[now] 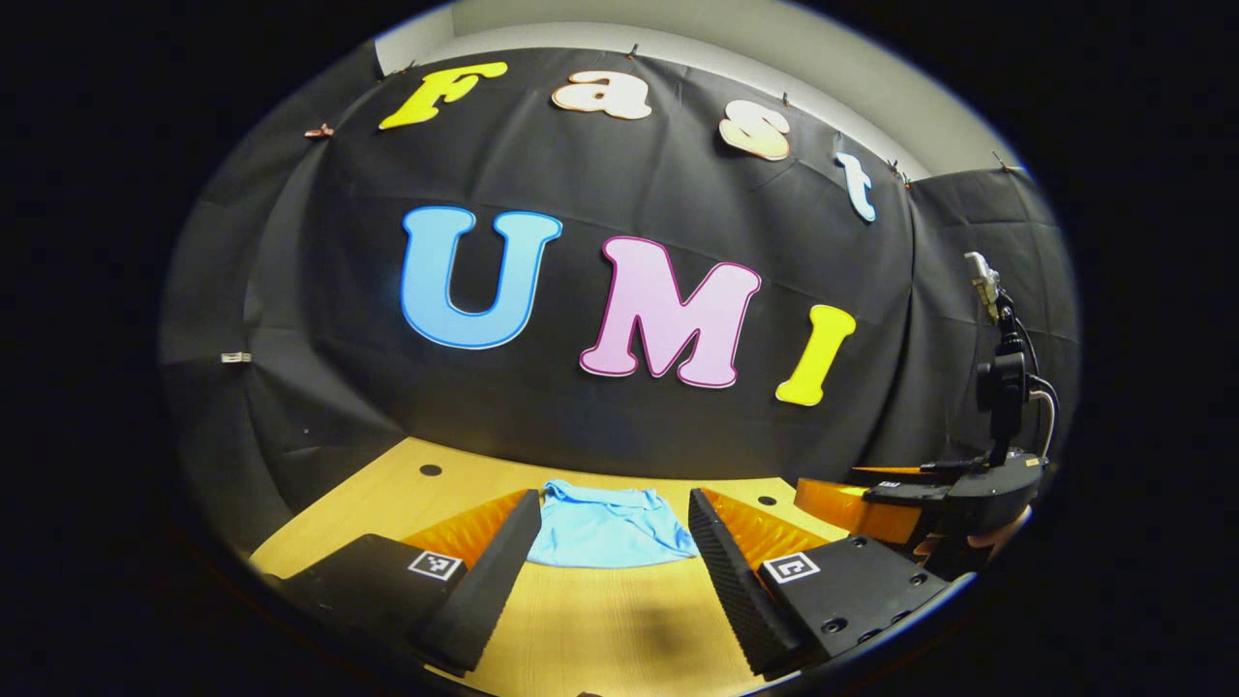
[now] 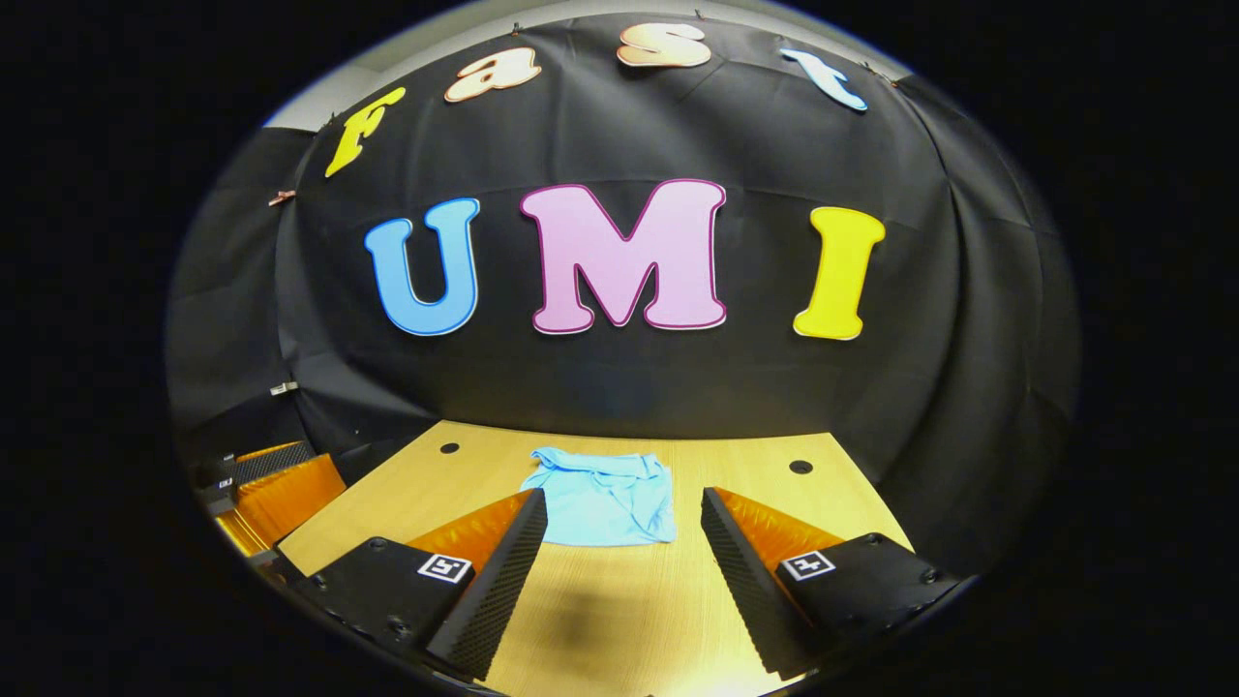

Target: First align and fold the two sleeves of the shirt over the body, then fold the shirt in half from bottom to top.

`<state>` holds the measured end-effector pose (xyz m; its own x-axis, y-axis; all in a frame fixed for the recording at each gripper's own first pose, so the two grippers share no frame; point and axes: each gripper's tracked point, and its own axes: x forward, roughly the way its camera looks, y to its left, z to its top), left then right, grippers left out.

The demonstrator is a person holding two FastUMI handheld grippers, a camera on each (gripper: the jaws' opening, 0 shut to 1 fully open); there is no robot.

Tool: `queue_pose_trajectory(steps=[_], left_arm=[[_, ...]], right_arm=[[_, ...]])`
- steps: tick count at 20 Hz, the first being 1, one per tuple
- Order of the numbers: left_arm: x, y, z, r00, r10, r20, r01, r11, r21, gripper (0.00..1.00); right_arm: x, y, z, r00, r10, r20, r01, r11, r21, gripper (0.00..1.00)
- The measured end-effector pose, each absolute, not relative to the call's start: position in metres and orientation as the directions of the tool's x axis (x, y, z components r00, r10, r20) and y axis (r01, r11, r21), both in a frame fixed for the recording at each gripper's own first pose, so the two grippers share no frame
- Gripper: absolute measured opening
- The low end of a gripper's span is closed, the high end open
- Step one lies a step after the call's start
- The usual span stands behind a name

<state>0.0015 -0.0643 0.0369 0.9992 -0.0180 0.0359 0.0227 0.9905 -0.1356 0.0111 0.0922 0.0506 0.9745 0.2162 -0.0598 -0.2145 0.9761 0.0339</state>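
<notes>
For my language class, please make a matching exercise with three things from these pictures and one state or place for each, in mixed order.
Things:
1. shirt
2. left gripper
3. table

States:
A. open, holding nothing
B. wooden, with small dark holes near its far edge
C. light blue, lying in a compact shape on the table

Pairs: 1-C, 2-A, 3-B

Recording booth, lab-like: black cloth wall (image 2: 619, 387) pinned up with small clips, pale plain wall (image 1: 736, 39) above it, light wooden tabletop (image 2: 619, 600) with round dark holes.
</notes>
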Motion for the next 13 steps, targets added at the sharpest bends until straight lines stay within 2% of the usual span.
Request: queue_pose_trajectory(steps=[4,8,13], left_arm=[[-0.050,-0.060,0.037,0.997,0.013,0.075,-0.001,0.987,-0.163,0.97],[-0.084,-0.050,0.029,0.997,0.043,0.072,-0.031,0.987,-0.156,0.97],[-0.122,-0.062,0.024,0.994,-0.008,0.108,0.020,0.994,-0.110,0.97]], right_arm=[[-0.038,0.080,0.058,0.976,0.217,0.000,-0.217,0.976,0.034,0.99],[-0.072,0.048,0.059,0.984,0.175,0.025,-0.175,0.984,0.015,0.99],[-0.094,0.021,0.054,0.988,0.150,0.039,-0.151,0.989,0.009,0.99]])
